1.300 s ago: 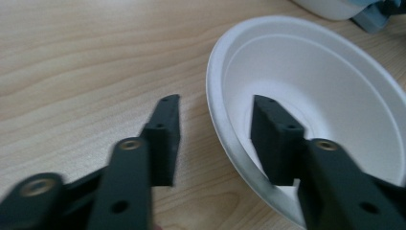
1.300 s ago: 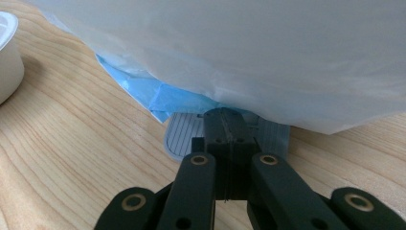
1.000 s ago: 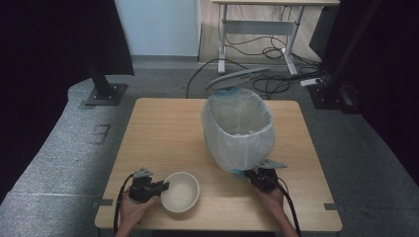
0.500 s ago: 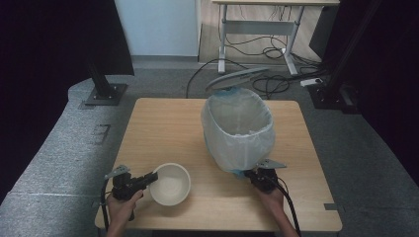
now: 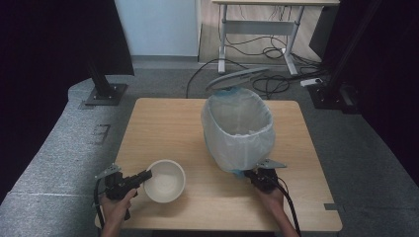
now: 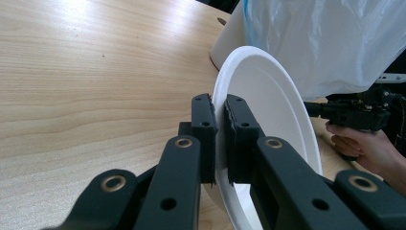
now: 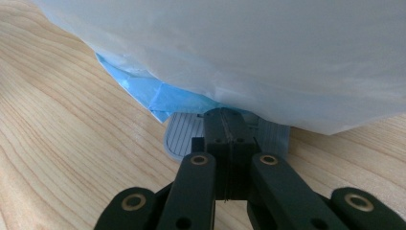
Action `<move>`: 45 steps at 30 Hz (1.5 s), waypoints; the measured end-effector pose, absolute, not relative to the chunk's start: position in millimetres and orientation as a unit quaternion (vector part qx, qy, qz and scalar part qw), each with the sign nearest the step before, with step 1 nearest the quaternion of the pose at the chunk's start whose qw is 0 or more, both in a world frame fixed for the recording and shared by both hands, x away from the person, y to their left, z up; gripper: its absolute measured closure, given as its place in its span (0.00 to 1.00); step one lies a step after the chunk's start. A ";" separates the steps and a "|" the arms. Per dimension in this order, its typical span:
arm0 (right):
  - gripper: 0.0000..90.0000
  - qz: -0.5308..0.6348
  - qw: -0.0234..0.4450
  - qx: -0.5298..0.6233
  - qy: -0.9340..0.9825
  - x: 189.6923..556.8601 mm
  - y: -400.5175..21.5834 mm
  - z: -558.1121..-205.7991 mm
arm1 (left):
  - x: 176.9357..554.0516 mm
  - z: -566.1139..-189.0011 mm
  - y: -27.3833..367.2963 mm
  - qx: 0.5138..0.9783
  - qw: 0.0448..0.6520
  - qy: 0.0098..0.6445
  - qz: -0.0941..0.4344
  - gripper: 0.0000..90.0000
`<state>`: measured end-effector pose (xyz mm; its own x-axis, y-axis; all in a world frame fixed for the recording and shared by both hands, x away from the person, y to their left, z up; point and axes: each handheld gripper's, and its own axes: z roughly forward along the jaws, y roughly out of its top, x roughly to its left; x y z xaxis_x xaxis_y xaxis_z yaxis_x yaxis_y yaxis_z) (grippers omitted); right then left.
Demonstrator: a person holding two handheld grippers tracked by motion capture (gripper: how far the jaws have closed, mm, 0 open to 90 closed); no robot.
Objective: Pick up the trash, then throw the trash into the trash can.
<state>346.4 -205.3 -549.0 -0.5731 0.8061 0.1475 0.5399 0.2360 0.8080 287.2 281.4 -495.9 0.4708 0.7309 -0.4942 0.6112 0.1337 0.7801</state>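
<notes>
left gripper: clamped on rim of bowl, tipped on edge (near table front-left) | right gripper: jaws pressed together, empty, on grey pedal under bin

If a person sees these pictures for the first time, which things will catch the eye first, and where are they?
First is the big bin lined with a pale plastic bag, standing on the right half of the wooden table, its lid raised at the back. Next is the white bowl near the front left edge, its rim pinched by the left gripper. The right gripper, jaws shut, presses the grey pedal at the bin's foot.
</notes>
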 end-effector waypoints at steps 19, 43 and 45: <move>0.99 0.439 0.152 0.435 0.771 346.5 -205.7 -549.3 | 287.2 -478.4 274.1 0.669 0.559 0.486 0.065 0.94; 0.99 0.443 0.148 0.436 0.770 346.8 -206.6 -549.9 | 309.2 -407.5 239.7 0.678 0.597 0.425 0.068 0.94; 0.99 0.444 0.146 0.436 0.769 346.8 -206.7 -549.8 | 310.8 -401.4 237.8 0.679 0.598 0.421 0.068 0.94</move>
